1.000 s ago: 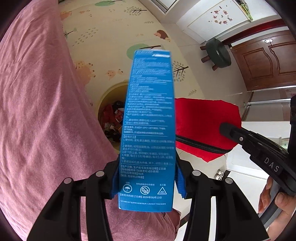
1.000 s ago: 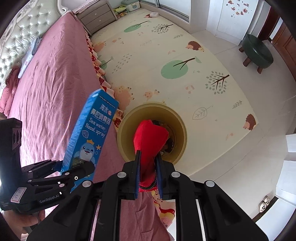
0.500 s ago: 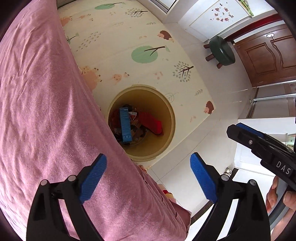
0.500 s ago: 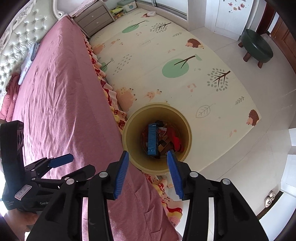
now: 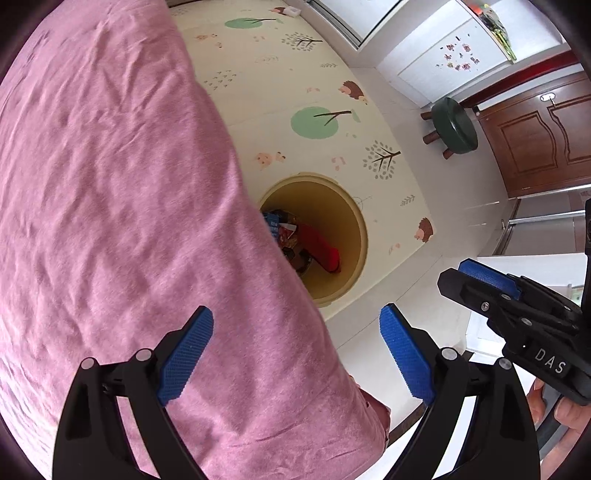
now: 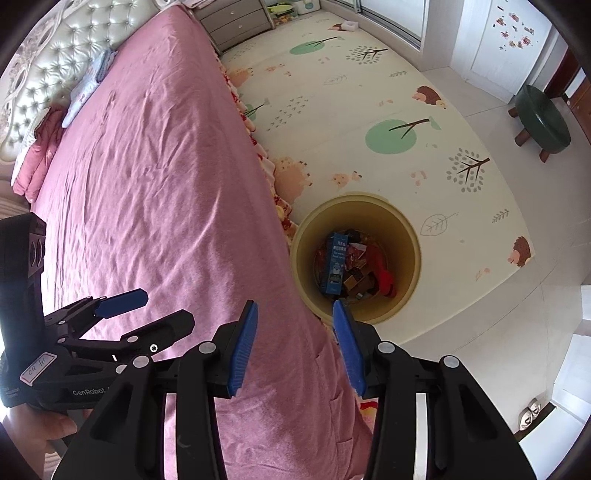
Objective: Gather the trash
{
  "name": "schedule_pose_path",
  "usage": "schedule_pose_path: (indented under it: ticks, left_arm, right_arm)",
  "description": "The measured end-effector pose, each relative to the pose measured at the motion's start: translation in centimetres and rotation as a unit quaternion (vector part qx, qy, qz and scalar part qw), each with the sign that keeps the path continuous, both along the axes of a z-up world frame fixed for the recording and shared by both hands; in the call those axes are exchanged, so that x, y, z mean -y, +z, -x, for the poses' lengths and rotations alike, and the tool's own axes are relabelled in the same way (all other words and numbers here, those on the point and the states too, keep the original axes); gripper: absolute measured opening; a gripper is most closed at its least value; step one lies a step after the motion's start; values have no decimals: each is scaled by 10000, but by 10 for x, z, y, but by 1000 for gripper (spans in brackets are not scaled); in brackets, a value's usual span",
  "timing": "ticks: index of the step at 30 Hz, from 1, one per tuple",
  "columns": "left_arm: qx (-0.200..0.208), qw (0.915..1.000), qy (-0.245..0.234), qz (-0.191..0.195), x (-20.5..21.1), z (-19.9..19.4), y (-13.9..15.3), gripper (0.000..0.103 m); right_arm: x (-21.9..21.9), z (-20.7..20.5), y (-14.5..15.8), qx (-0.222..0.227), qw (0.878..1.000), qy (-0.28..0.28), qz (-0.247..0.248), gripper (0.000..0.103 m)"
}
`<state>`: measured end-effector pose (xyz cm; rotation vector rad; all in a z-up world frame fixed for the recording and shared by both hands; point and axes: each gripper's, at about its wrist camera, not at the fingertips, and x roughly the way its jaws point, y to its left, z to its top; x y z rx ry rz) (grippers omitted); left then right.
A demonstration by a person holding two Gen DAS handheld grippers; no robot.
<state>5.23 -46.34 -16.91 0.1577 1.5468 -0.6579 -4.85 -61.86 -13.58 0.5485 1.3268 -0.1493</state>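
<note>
A round yellow bin (image 6: 410, 236) stands on the play mat beside the bed. In it lie a blue nasal spray box (image 6: 335, 264), a red pouch (image 6: 382, 271) and other trash. In the left wrist view the bin (image 5: 356, 229) is partly hidden by the bed edge, with the red pouch (image 5: 319, 247) showing. My left gripper (image 5: 295, 350) is open and empty above the bed corner; it also shows in the right wrist view (image 6: 147, 310). My right gripper (image 6: 293, 341) is open and empty above the bed edge near the bin; it also shows in the left wrist view (image 5: 476, 280).
A pink bed (image 6: 147, 166) fills the left side, with a tufted headboard (image 6: 66, 48) and pillows at the far end. A dark green stool (image 6: 541, 118) stands on the tile floor. A grey drawer unit (image 6: 236, 18) stands by the bed head. A wooden door (image 5: 535, 136) is at right.
Both grippers opened; the blue box and the red pouch dropped into the bin. Since then both grippers have drawn back over the bed edge.
</note>
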Motion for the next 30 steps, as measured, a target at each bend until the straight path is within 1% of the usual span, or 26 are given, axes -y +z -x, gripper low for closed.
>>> schedule_pose_path:
  ticks: [7,9,12,14,20,24,27,30]
  left_arm:
    - [168,9986,479,-163,-87,12,15,91]
    - [156,9979,608,-163,-111,16,18,91]
    - [256,9961,813,-233,-150,27,26,91]
    - [297,9944,978,-285,-175,35,32,91]
    - [568,9855,1568,-320,-249,62,54,91]
    - [627,9780,1963,-319,-282,75,65,92]
    - [641,9744,2130,-336,-299,81,70,92]
    - [691,9701,2313,-268,-313,86,80,92]
  right_arm:
    - [-76,-6,11,74,9991,378,-174,43]
    - [-100,-7,13,81,9986,461,-234,43]
    - [-137,-2,24,267,9980,550,-163,43]
    - [-160,0,34,404,9967,699,-13,43]
    - [-214,3,47,417,9947,935,-127,43]
    - [-244,6,55,409,9925,1149,-110,43]
    - [-264,10,61,416,9904,1313,-104,43]
    - [-280,14,75,487,9880,1460,-74,43]
